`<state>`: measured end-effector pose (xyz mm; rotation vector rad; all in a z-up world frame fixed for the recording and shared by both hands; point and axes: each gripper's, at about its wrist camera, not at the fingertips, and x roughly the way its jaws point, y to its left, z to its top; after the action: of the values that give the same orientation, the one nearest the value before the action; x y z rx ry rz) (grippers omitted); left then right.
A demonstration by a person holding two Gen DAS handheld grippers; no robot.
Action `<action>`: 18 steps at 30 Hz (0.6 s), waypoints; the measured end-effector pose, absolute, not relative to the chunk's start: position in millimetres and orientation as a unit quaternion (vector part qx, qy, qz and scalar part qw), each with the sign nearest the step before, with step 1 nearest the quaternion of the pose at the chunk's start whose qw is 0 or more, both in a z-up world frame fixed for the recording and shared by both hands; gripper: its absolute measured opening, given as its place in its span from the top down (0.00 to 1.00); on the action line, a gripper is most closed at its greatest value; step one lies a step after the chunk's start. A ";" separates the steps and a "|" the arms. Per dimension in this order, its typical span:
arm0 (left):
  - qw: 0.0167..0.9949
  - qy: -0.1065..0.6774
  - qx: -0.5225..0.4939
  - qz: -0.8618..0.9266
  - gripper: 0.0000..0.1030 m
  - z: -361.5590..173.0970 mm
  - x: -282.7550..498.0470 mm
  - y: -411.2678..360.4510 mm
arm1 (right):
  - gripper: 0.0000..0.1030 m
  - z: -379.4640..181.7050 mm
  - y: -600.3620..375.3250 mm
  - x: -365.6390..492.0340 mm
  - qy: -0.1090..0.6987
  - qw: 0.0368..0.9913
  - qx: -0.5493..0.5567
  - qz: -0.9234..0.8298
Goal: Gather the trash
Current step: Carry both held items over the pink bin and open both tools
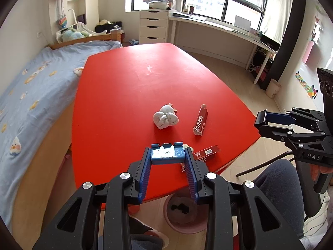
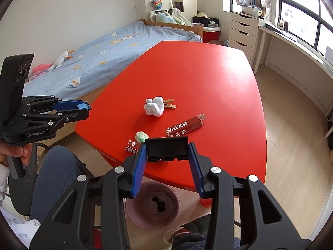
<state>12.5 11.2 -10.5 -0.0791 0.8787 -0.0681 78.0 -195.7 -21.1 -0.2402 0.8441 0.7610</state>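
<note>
Both grippers, left gripper [image 1: 167, 156] and right gripper [image 2: 166, 151], spread wide, empty, over red table [image 1: 124, 95] near edge; clothespin [image 2: 169, 104] only clear in right view.

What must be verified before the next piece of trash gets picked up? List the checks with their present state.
1. Left gripper open and holding nothing: ok.
2. Right gripper open and holding nothing: ok.
3. Pink bin in place below the near table edge, mouth unblocked: ok.
4. Trash reachable on the red table: crumpled tissue, long red box and flattened red box all lie apart in the open: ok.
5. Small green and white wad clear of the flattened box: cannot tell, they sit close.
6. Wooden clothespin is trash: cannot tell.
</note>
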 end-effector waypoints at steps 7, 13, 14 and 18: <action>0.904 0.423 -0.040 -0.054 0.69 -7.4 -5.4 -0.5 | 0.61 -17.0 -201.4 51.5 0.398 0.834 -0.112 0.365; 0.903 0.423 -0.036 -0.069 0.69 -6.8 -18.1 -11.2 | 0.61 -14.6 -205.2 36.0 0.396 0.834 -0.115 0.366; 0.902 0.424 -0.037 -0.072 0.69 -7.1 -20.0 -12.4 | 0.61 -15.1 -205.8 33.9 0.397 0.833 -0.115 0.367; 0.897 0.433 -0.039 -0.082 0.69 -12.7 -26.8 -17.1 | 0.61 -17.6 -205.9 26.4 0.403 0.829 -0.119 0.369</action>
<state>-26.8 -17.1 -12.7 -0.0818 0.8972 -0.1700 26.4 -205.9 -17.6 -0.2531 0.8548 0.7842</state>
